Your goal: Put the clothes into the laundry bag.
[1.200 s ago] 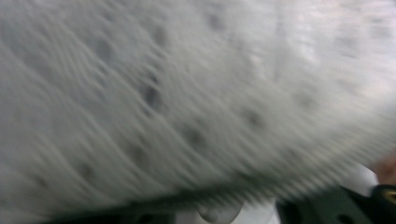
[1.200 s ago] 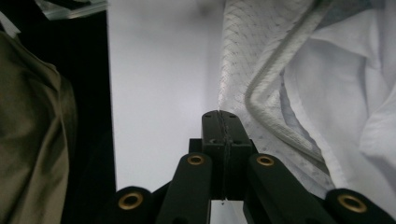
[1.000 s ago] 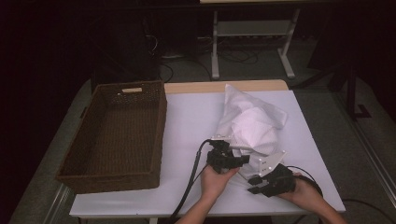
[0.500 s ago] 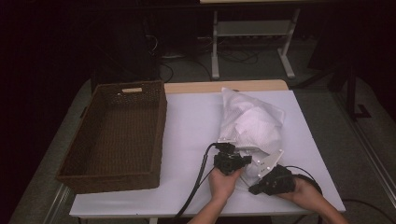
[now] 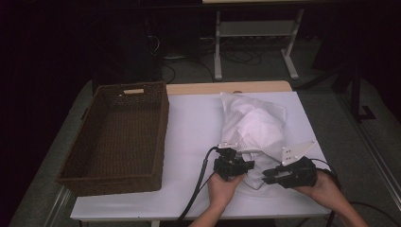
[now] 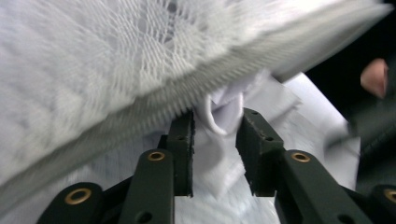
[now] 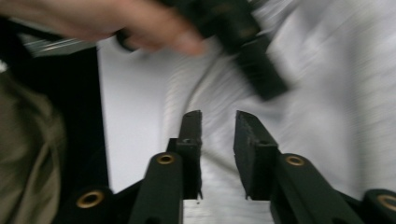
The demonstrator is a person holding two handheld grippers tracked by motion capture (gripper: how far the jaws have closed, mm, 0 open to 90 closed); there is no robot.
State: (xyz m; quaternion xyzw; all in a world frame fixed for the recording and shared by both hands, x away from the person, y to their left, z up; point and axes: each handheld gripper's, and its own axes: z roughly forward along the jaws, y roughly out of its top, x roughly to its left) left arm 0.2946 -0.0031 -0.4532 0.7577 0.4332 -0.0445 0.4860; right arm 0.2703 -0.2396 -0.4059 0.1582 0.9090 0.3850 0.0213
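A crumpled white cloth (image 5: 257,125) with a mesh layer lies on the right half of the white table (image 5: 194,127). My left gripper (image 5: 242,164) is at the cloth's near edge. In the left gripper view its jaws (image 6: 217,122) pinch a fold of the white cloth (image 6: 223,114) under a mesh sheet with a ribbed hem (image 6: 140,70). My right gripper (image 5: 270,176) sits just right of it at the same near edge. In the right gripper view its jaws (image 7: 218,119) stand slightly apart above the cloth (image 7: 336,93), with nothing between them.
A brown wicker basket (image 5: 158,137) stands empty on the left of the table. Black cables (image 5: 198,184) trail off the near edge. A metal stand (image 5: 255,33) is on the floor behind the table.
Both grippers have slid a little toward the near edge of the table, and the cloth's near end has stretched along with the left one.
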